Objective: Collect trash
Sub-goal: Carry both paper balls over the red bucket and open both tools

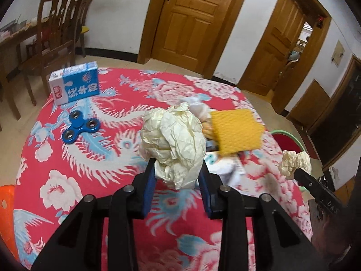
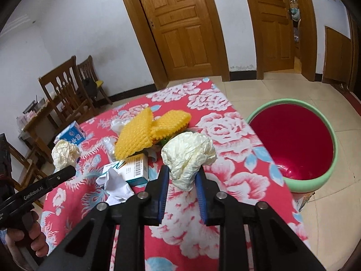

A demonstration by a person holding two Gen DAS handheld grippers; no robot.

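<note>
Even, soft indoor light, moderately bright, no hard shadows. Heavy fisheye bending: door frames [image 2: 144, 31] bow, corners go black. Motion blur on the yellow mesh [image 1: 237, 131] in left view. Slight glare inside the red bin [image 2: 284, 169]. Colours are saturated.

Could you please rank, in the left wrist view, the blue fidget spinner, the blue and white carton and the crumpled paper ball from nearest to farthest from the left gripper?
1. Crumpled paper ball, clamped in the left gripper.
2. Blue fidget spinner, ahead, left, on the tablecloth.
3. Blue and white carton, at the far left edge.
</note>
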